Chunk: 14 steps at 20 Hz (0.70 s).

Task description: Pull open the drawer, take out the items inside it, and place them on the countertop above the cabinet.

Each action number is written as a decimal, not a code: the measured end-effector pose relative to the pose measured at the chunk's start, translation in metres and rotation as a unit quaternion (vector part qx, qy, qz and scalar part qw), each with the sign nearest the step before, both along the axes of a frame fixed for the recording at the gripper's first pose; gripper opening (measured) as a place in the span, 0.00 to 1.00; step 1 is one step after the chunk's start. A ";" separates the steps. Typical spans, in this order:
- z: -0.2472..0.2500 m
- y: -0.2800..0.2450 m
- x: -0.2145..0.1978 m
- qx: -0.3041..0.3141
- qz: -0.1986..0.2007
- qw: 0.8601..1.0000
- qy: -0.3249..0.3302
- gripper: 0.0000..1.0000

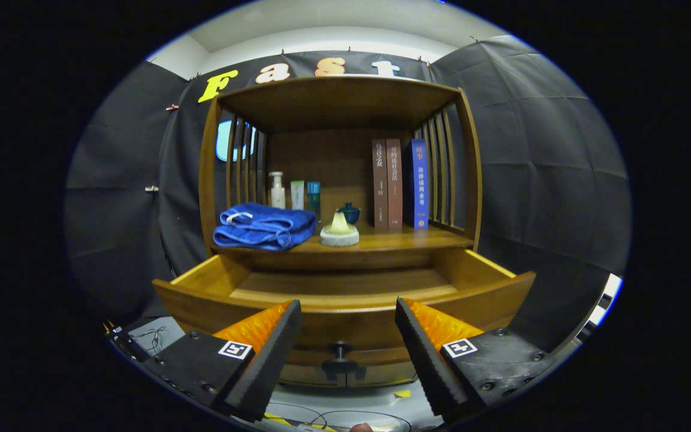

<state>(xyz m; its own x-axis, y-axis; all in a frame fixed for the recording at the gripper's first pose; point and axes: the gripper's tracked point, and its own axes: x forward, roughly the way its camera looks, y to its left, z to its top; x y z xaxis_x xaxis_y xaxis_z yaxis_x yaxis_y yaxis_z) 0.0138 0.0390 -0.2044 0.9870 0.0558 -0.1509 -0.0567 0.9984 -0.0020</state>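
Observation:
The wooden drawer (345, 288) stands pulled out just ahead of my fingers, and the part of its inside that I can see holds nothing. Its dark knob (339, 351) sits low on the drawer front, between my two fingers. My gripper (348, 327) is open and holds nothing. On the countertop (399, 240) above the drawer lie a folded blue towel (264, 227) and a pale round item with a cone top (339, 233).
At the back of the wooden shelf unit (210, 180) stand a white pump bottle (276, 191), small tubes (305, 195), a dark little teapot (349, 212) and three upright books (399, 183). Cables (153, 339) lie on the floor below the drawer.

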 end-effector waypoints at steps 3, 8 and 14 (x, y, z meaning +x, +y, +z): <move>-0.025 0.006 0.002 -0.019 0.008 1.000 0.010 1.00; -0.055 0.007 0.015 -0.010 0.003 0.999 0.030 0.99; -0.054 0.010 0.029 -0.013 0.000 0.999 0.031 1.00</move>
<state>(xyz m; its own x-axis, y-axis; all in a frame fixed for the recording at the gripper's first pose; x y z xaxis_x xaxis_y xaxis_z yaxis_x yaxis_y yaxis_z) 0.0427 0.0488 -0.2580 0.9756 0.0509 -0.2136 -0.0576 0.9980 -0.0249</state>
